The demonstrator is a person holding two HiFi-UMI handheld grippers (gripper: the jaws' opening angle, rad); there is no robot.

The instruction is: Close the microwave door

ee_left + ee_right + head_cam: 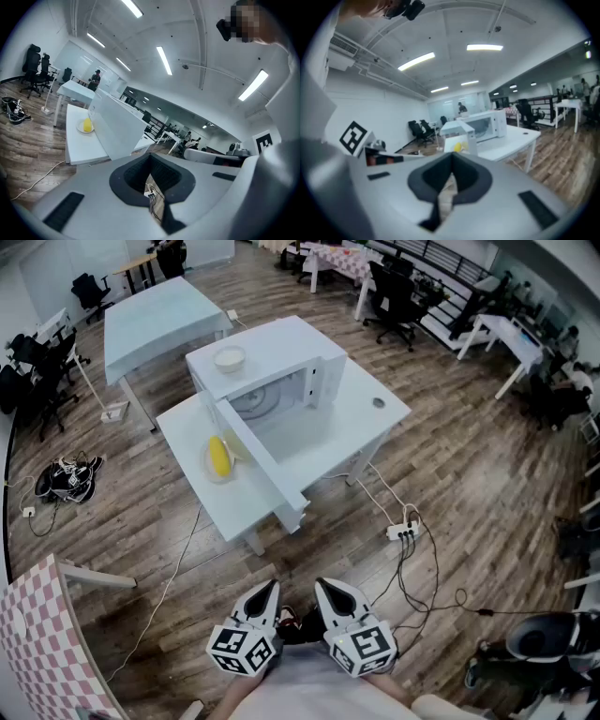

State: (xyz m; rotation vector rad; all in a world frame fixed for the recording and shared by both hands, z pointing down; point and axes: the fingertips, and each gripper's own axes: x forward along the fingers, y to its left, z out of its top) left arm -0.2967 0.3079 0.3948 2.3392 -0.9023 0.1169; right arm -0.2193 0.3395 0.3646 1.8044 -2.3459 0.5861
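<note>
Pointing forward, left claw (269, 587) beside right claw (322, 585)

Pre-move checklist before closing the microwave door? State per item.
1. Microwave door open: ok, it stands swung wide toward the person.
2. Cavity of microwave clear: ok, only the turntable shows.
3. Swing path: ok, bare table between door and cavity; the plate lies on the door's outer side.
4. Left gripper and right gripper free: ok, jaws together, nothing held.
5. Grippers at the door: not ok, both are held near the body, well short of the table.
</note>
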